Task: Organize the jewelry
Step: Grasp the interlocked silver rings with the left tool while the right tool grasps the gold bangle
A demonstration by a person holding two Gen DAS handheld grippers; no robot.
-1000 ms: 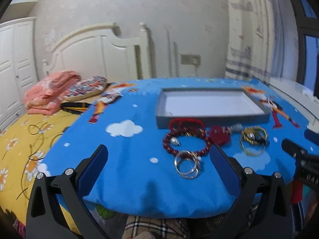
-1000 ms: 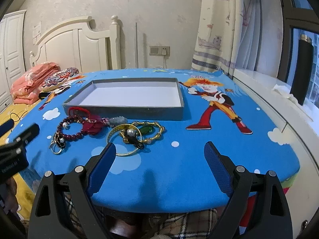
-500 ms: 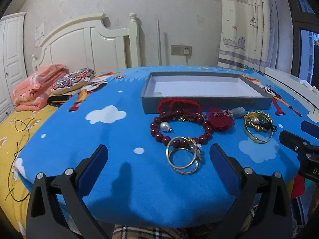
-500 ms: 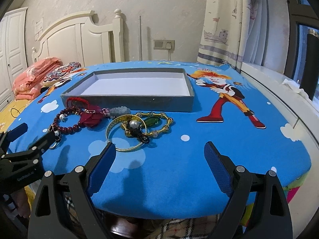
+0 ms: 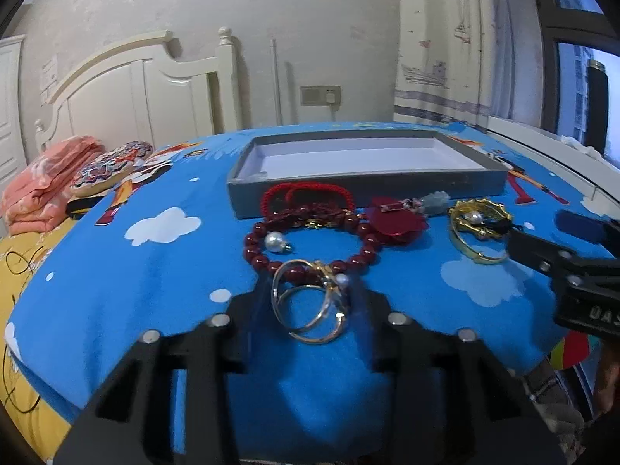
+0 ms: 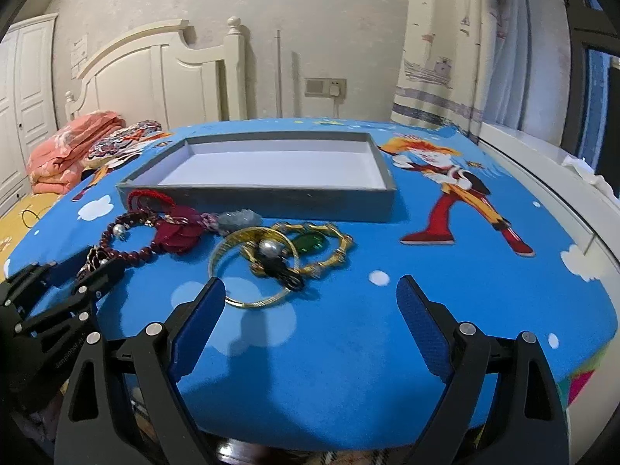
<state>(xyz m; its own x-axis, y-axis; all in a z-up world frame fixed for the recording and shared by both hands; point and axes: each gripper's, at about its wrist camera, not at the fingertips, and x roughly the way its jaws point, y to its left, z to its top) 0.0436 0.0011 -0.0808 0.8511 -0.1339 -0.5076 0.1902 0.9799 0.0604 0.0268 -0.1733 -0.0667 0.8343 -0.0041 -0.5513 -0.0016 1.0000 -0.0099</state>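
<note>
Jewelry (image 5: 364, 228) lying in a loose pile on the blue bench (image 5: 155, 290), just in front of the grey tray (image 5: 368, 190); nothing inside the tray yet.

Left wrist view: left gripper (image 5: 314, 302) low at the near bench edge, jaws just closing with the gold hoops (image 5: 333, 290) between them. Pads blurred, so impossible to tell whether already pressing. Possible trouble: thin round hoops slipping out of a half grasp, or the two hoops parting and one dropping over the bench edge close by. Hoops also overlapping the red bead bracelet (image 5: 254, 250), so probably dragging it along on lifting. Readable on the right gripper (image 5: 542, 232) body: only "DAS", cut off by the frame edge.

Right wrist view: right gripper (image 6: 310, 306) released, wide apart, holding nothing, one pad just beside the gold bangle (image 6: 248, 304). Risk here: bangle seemingly tangled with a black tassel (image 6: 286, 275) and a green-stone bracelet (image 6: 310, 244), so perhaps pulling up several pieces together, or pushing the bangle away on a careless approach. Small print on the left gripper (image 6: 83, 267) body, too small to read.
</note>
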